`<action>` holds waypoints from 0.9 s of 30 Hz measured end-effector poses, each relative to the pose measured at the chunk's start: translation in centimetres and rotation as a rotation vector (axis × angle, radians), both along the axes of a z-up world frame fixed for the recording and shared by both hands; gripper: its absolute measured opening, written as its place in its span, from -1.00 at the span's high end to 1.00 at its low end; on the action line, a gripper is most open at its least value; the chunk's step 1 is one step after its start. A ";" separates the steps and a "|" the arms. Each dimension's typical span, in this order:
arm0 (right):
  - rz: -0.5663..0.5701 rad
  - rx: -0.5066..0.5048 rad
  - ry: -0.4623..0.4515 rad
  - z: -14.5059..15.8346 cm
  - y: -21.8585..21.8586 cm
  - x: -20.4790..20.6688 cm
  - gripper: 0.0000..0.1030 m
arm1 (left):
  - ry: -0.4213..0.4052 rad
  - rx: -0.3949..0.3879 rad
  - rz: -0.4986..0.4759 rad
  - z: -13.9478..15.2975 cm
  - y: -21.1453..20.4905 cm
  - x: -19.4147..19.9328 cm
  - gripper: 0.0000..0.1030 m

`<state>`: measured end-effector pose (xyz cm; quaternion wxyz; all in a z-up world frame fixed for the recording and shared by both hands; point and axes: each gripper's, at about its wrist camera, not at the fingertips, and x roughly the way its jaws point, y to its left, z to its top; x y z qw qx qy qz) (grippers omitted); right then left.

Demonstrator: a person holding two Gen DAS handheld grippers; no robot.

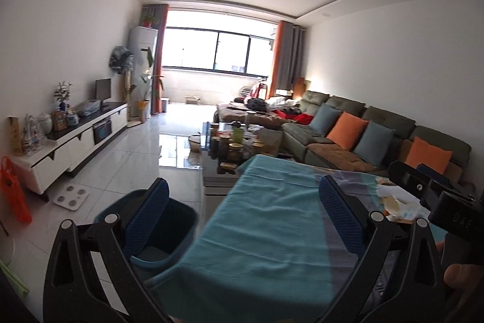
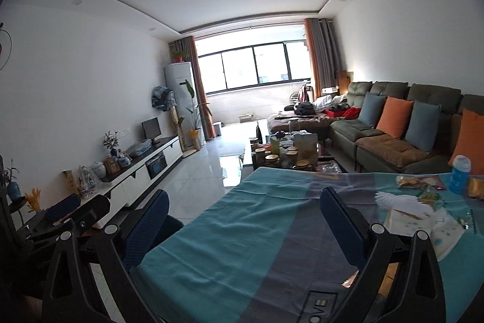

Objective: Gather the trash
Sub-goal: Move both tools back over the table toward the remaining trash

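A table under a teal and grey cloth [image 2: 242, 232] fills the foreground of both views. Trash lies at its right side: a crumpled white tissue [image 2: 396, 202], flat white paper [image 2: 435, 229] and snack wrappers [image 2: 417, 181]. The same litter shows in the left wrist view [image 1: 399, 203]. A dark blue bin [image 1: 169, 232] stands on the floor left of the table. My left gripper [image 1: 245, 202] is open and empty above the table's left edge and the bin. My right gripper [image 2: 245, 211] is open and empty above the cloth, left of the trash.
A blue bottle [image 2: 459, 173] stands at the table's far right. A cluttered coffee table [image 2: 287, 153] stands beyond it. A sofa with orange and blue cushions [image 2: 408, 126] runs along the right. A TV cabinet [image 1: 75, 141] lines the left wall. A scale [image 1: 71, 194] lies on the floor.
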<state>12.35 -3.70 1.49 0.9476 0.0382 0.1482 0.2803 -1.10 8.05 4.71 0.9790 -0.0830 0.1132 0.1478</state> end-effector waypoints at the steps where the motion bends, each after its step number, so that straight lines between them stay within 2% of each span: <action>1: -0.019 0.000 -0.004 -0.1 -0.5 -0.4 -0.87 | -0.003 0.000 -0.019 -0.1 -0.2 0.2 -0.89; 5: -0.093 -0.015 -0.052 -0.3 -2.8 -1.9 -0.87 | -0.015 0.016 -0.067 0.0 -2.7 0.8 -0.89; 13: -0.229 -0.042 -0.104 -1.3 -6.4 -4.0 -0.87 | -0.037 0.022 -0.119 -0.2 -4.8 1.1 -0.89; 27: -0.431 -0.104 -0.049 -4.4 -11.7 -6.6 -0.87 | 0.024 0.024 -0.275 -3.0 -9.8 2.9 -0.89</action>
